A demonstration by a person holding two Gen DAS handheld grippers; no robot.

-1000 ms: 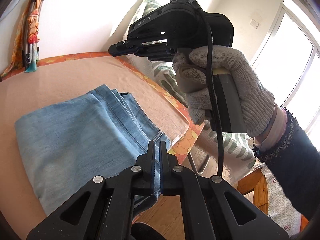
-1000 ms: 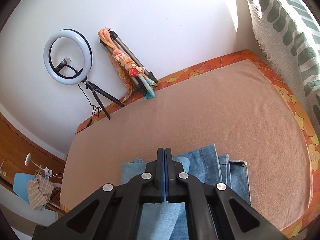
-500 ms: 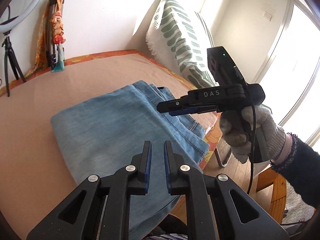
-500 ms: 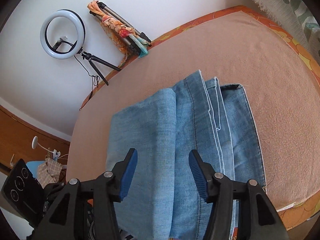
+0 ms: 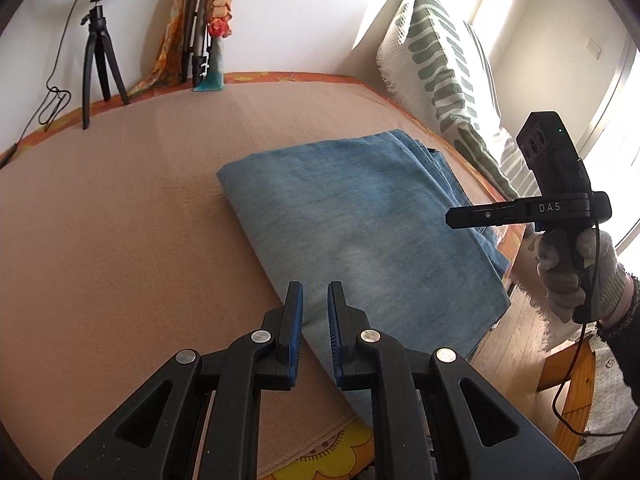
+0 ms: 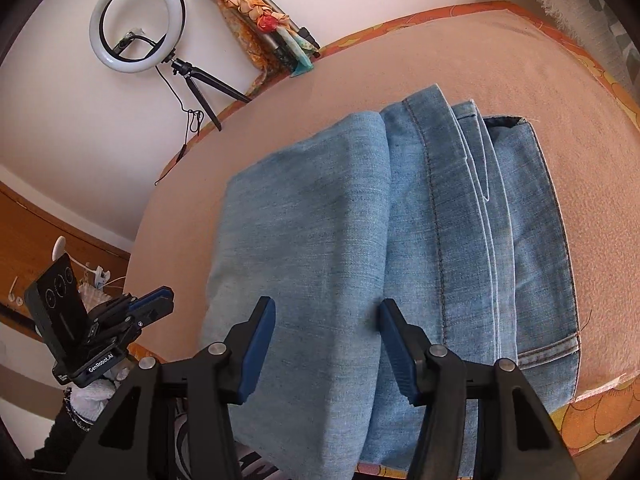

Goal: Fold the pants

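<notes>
Left claw [image 5: 314, 304]: jaws a narrow slit apart, nothing between them, hovering over the near left edge of the folded jeans [image 5: 360, 240]. Right claw [image 6: 326, 320]: jaws well apart and closing slightly, poised above the top fold of the jeans [image 6: 380, 260]; the pads do not press on cloth. In the left view the right claw [image 5: 452, 215] shows side-on, held by a gloved hand [image 5: 576, 276] off the right edge of the bed.

Jeans lie folded into a compact rectangle on the tan blanket [image 5: 120, 220] covering the bed, stacked layers and seams stepped along the right side, near the front right corner. An orange flowered sheet [image 6: 592, 412] shows under the blanket edge.

Room: white wall, ring light on a small tripod [image 6: 138, 24], a folded tripod wrapped in orange cloth [image 6: 260, 16] leaning on the wall, a green-patterned white throw [image 5: 440, 68] at the right, bright window beyond.

Versus a second ago: both claws were fully together then; both have since parted and dropped nearer the jeans.
</notes>
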